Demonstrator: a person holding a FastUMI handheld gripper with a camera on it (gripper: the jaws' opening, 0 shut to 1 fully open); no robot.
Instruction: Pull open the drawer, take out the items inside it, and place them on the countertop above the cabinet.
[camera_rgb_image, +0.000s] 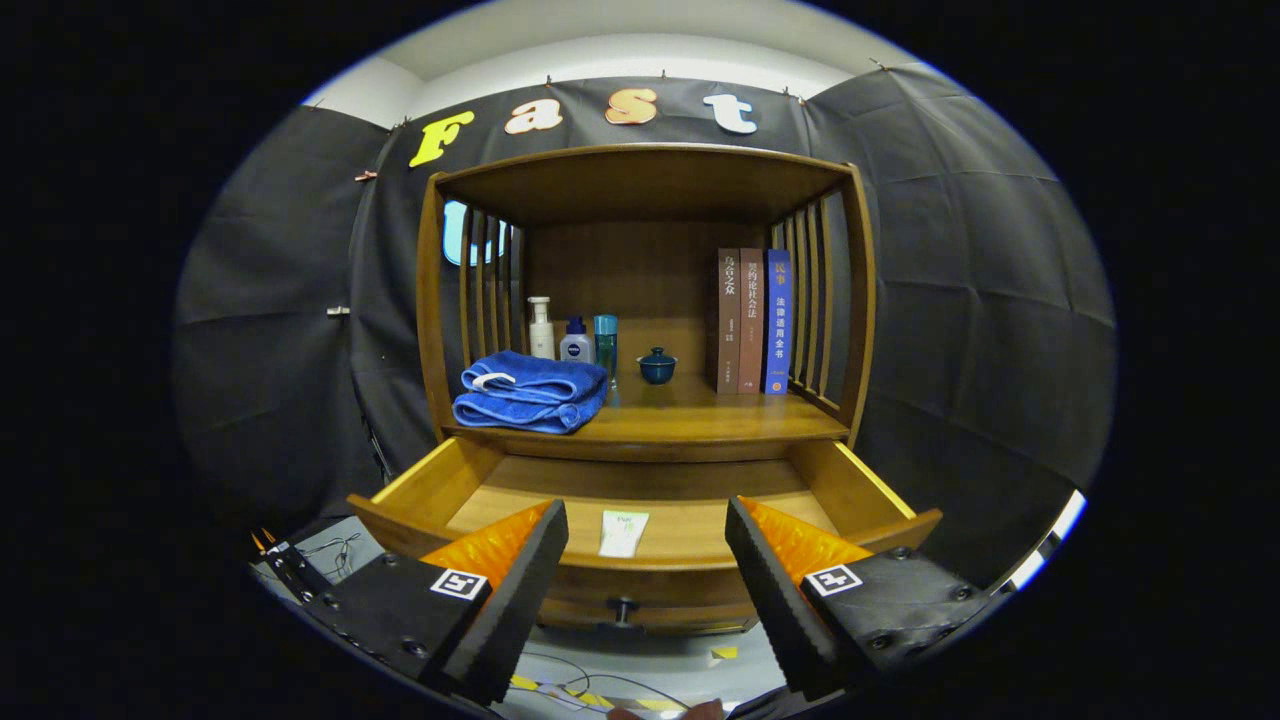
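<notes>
One pale packet (623, 533) lies lengthwise in the open drawer (420, 485), lower centre, just beyond the gripper's (646, 560) spread, empty jaws.

- Booth dim overall; light from above, bright on the white ceiling strip (640, 50).
- Brown wooden open-front cabinet (645, 185) evenly lit, soft shadow under its top board.
- Strong fisheye bend: black cloth wall (960, 260) curves at the sides.
- Centre sharp; jaws, parted and holding nothing, slightly soft.
</notes>
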